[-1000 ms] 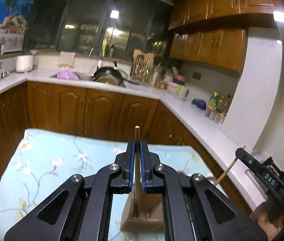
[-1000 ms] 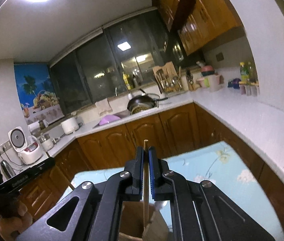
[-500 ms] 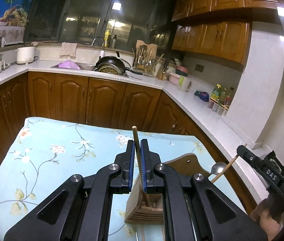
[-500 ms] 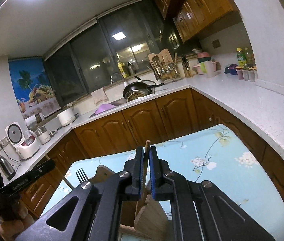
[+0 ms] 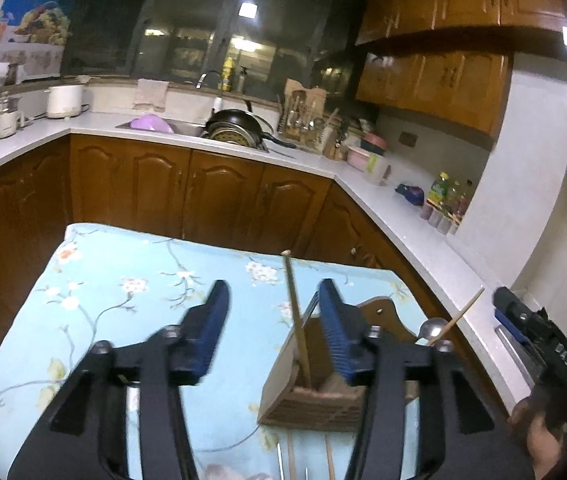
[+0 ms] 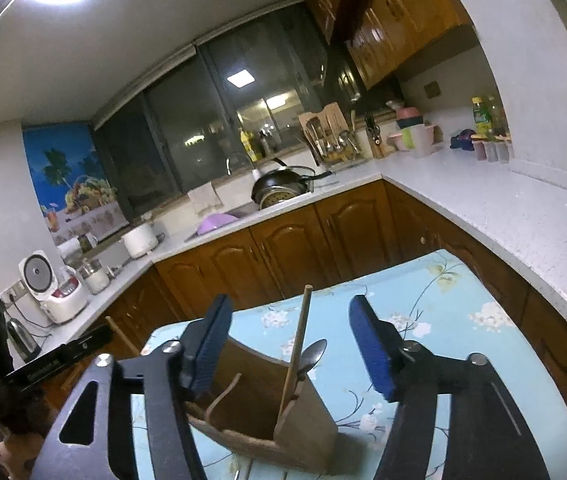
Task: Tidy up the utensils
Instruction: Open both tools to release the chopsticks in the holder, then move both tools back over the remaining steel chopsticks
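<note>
A wooden utensil holder (image 5: 315,396) stands on the floral blue tablecloth (image 5: 123,288); it also shows in the right wrist view (image 6: 267,412). A wooden chopstick (image 5: 297,320) stands tilted in it, free of my left gripper (image 5: 273,320), which is open above it. In the right wrist view a second chopstick (image 6: 295,356) and a metal spoon (image 6: 313,354) stand in the holder, between the spread jaws of my open right gripper (image 6: 289,340). More utensil handles (image 5: 307,460) lie on the cloth in front of the holder.
The other gripper shows at the right edge of the left wrist view (image 5: 539,340). Brown kitchen cabinets (image 5: 203,192) and a white counter (image 5: 403,216) with bottles, a pan and a utensil rack run behind and to the right of the table.
Both grippers were shut on a chopstick each; both have opened and let the chopsticks stand in the holder. Both views have tilted down toward the table.
</note>
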The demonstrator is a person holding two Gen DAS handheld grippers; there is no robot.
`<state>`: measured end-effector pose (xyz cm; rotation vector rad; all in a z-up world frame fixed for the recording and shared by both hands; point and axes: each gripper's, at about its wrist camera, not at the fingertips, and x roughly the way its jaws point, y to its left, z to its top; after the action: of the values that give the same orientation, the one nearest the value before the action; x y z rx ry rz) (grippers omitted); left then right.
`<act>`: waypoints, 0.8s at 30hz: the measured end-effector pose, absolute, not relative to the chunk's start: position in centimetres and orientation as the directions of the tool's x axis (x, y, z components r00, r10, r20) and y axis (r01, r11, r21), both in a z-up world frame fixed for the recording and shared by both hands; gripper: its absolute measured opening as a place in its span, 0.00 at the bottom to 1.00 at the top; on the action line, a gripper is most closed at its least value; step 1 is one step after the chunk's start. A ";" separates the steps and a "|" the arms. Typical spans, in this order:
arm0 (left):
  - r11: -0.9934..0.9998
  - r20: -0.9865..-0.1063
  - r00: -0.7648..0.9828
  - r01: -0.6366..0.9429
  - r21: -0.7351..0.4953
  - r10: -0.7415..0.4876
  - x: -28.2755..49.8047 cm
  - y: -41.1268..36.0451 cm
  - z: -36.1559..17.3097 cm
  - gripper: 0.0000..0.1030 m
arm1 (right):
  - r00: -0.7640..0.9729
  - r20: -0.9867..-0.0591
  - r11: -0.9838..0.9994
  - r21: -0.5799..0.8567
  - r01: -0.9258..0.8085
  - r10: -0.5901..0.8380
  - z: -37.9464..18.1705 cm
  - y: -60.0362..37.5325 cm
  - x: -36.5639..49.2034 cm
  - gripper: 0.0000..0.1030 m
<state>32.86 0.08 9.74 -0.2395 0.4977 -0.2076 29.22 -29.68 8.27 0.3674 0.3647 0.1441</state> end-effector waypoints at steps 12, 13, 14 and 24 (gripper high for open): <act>0.941 -0.549 0.799 0.059 -0.333 -0.245 25.9 4.0 4.7 0.78 | 0.898 -0.366 0.905 0.419 -0.077 0.246 5.2 -30.7 22.1 0.96; 0.942 -0.560 0.792 0.055 -0.331 -0.243 25.4 3.9 4.2 0.78 | 0.892 -0.378 0.905 0.419 -0.075 0.249 4.8 -30.6 21.7 0.96; 0.942 -0.573 0.783 0.051 -0.331 -0.243 24.9 4.0 3.6 0.78 | 0.882 -0.398 0.906 0.418 -0.069 0.252 4.0 -30.4 20.9 0.96; 0.946 -0.654 0.716 0.031 -0.322 -0.246 19.7 3.8 -1.1 0.78 | 0.842 -0.493 0.922 0.387 -0.012 0.218 -0.2 -29.6 15.6 0.96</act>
<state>19.72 3.75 -1.12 -0.2989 0.7605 -0.1559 15.59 -29.61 -0.24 0.3831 0.5598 0.1248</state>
